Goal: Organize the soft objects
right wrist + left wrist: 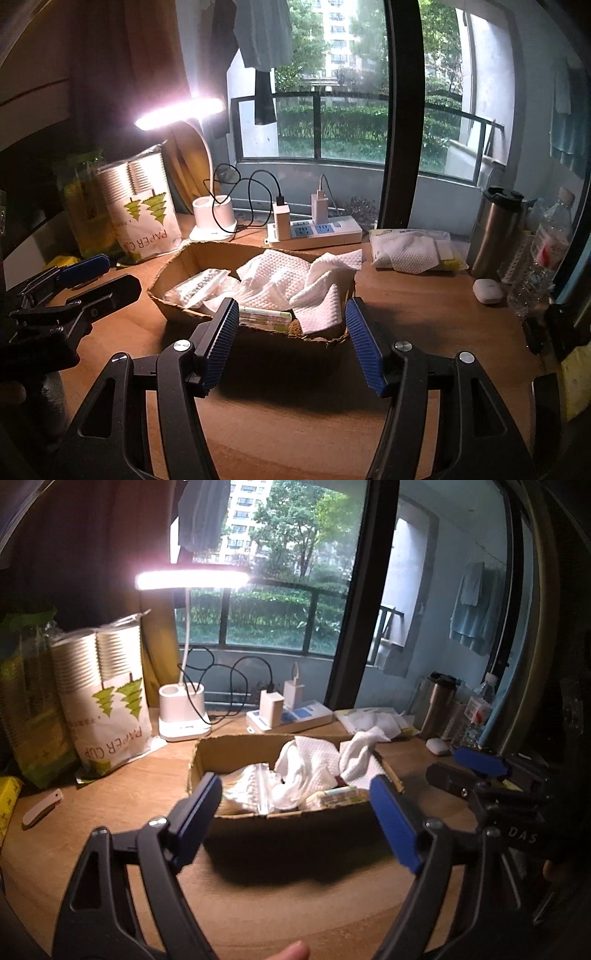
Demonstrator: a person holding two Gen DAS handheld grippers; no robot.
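A low cardboard box (207,749) (173,266) stands on the wooden desk. It holds crumpled white tissues (314,768) (280,280), a clear bag of cotton swabs (247,786) (199,288) and a small green-and-white pack (338,797) (264,317). My left gripper (297,805) hangs open in front of the box's near wall, nothing between its blue pads. My right gripper (291,332) is also open and empty, just before the box's near right corner. Each gripper shows at the edge of the other's view, the right gripper (469,771) and the left gripper (92,280).
A lit desk lamp (184,716) and a power strip with chargers (291,716) stand behind the box. A paper-cup bag (107,709) is at the left. An open tissue pack (413,251), a steel flask (495,229), a water bottle (543,258) and a small white case (487,290) are right.
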